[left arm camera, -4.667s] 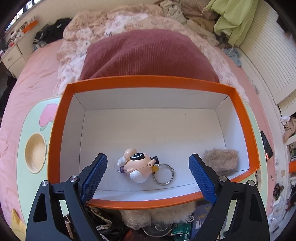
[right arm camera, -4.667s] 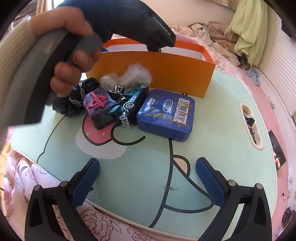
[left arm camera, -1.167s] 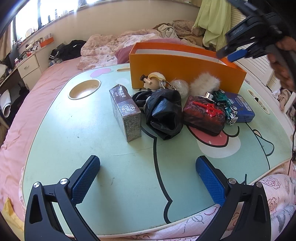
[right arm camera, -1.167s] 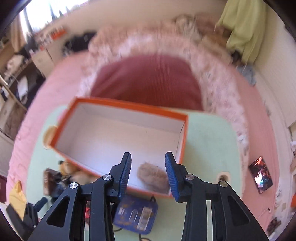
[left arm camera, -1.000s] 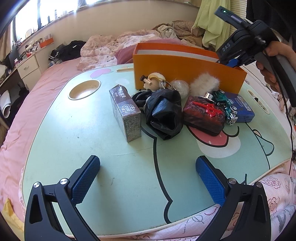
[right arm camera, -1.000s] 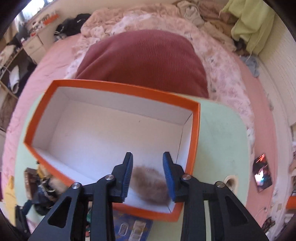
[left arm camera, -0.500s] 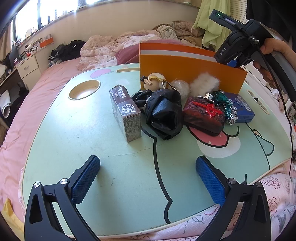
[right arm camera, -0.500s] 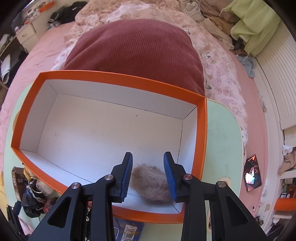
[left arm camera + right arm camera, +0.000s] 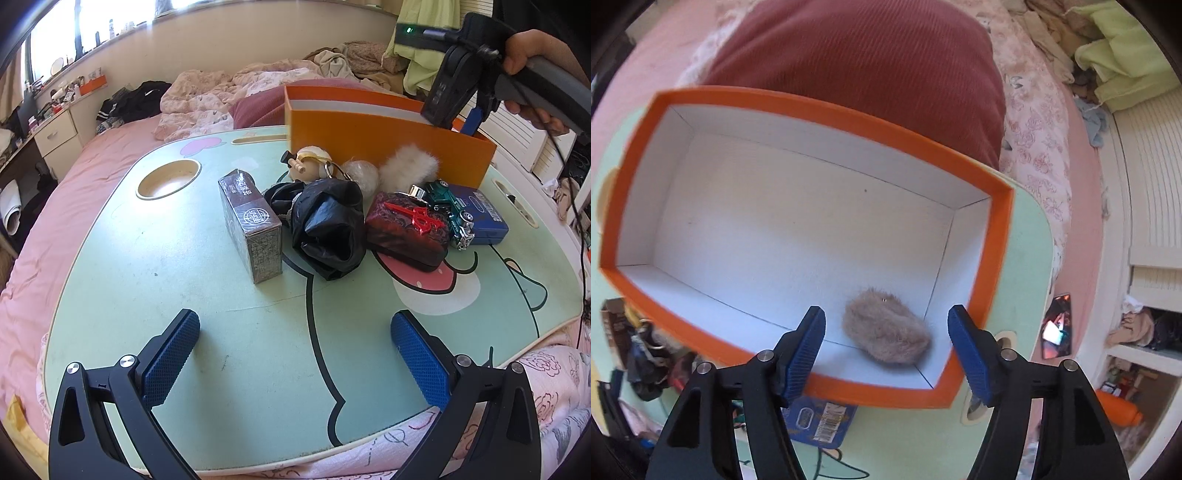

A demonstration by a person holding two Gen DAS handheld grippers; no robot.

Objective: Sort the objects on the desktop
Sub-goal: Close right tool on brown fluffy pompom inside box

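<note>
An orange box [image 9: 388, 147] stands at the back of the green lap table [image 9: 184, 266]. In the right wrist view the orange box [image 9: 999, 236] is white inside, and a brown fluffy pompom [image 9: 886, 334] lies in its near right corner. My right gripper [image 9: 886, 343] is open above the box, straddling the pompom without touching it; it also shows in the left wrist view [image 9: 469, 118]. My left gripper [image 9: 295, 354] is open and empty above the table's near part. In front of the box lie a doll keychain [image 9: 310, 166], a white pompom [image 9: 408, 168], a black bag [image 9: 325, 225], a dark carton [image 9: 251, 225], a red case [image 9: 406, 230], a toy car [image 9: 448, 208] and a blue tin [image 9: 484, 218].
A round cup hole [image 9: 168, 179] is in the table's far left. A maroon pillow [image 9: 857, 62] and bedding lie behind the box. A white radiator or shutter wall [image 9: 1152, 184] is at the right. Pink bedsheet surrounds the table.
My right gripper has opened wide over the box and let go of the brown pompom, which now lies in the box corner. My left gripper has not moved.
</note>
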